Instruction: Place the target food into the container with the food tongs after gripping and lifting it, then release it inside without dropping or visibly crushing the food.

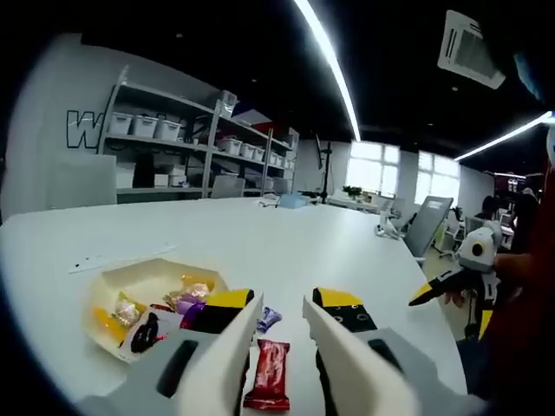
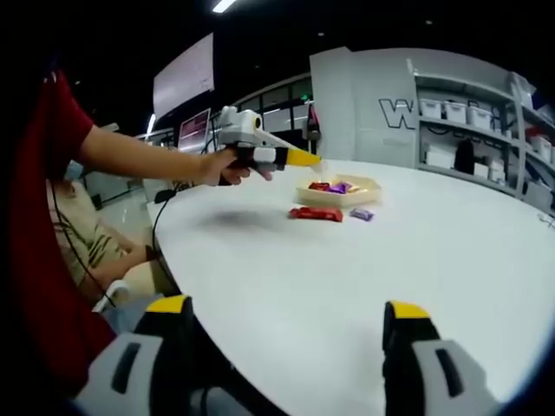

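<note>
Jaws parted and empty, the left gripper [image 1: 282, 325] hovers above a red candy bar [image 1: 268, 374] lying on the white table [image 1: 286, 243] just beside a cardboard tray [image 1: 130, 282] of wrapped sweets; a small purple candy [image 1: 268, 318] lies close by. The right gripper [image 2: 286, 334] waits well apart, likewise spread wide. A hard squeeze could crush the bar; a loose one might drop it short of the tray.

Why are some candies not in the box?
Two sweets lie on the round white table outside the shallow cream cardboard tray: a long red-wrapped bar and a small purple-wrapped candy. The other wrapped candies sit inside the tray.
</note>
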